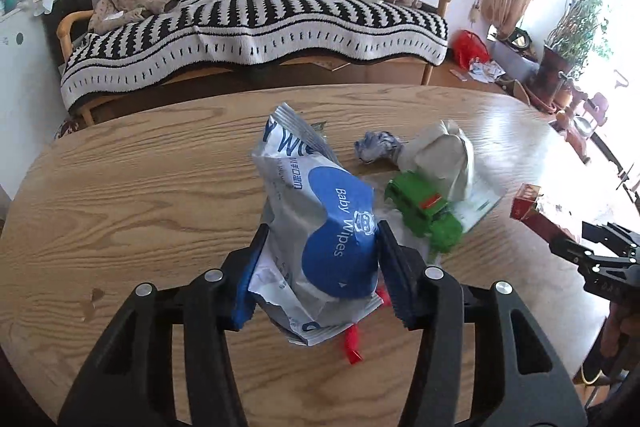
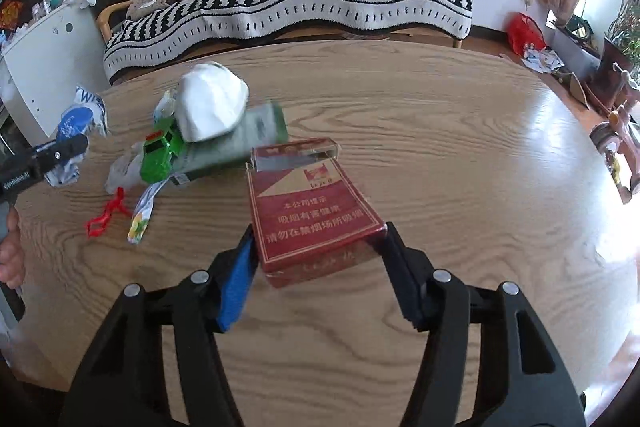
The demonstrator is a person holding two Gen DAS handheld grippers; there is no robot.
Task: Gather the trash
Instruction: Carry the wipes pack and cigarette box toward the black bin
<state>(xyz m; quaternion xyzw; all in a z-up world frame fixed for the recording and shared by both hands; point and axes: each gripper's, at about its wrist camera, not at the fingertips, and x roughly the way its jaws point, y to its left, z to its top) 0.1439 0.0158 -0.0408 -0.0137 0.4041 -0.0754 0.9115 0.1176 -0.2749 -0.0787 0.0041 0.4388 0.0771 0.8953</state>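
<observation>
Left hand-held gripper (image 1: 320, 267) clamping wipes pack (image 1: 320, 223), red scrap (image 1: 352, 345) half-hidden beneath

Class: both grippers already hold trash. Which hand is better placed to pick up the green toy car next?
Probably left. The left gripper, clamping the wipes pack, has the green toy car just beyond its fingertips.

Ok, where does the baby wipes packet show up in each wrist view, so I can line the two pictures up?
Left wrist view: the baby wipes packet fills the centre, clamped between the left gripper pads.
Right wrist view: the same packet sits at the far left edge, partly hidden behind the left gripper.
Shared landmark: the green toy car, right of the packet in both views.
</observation>
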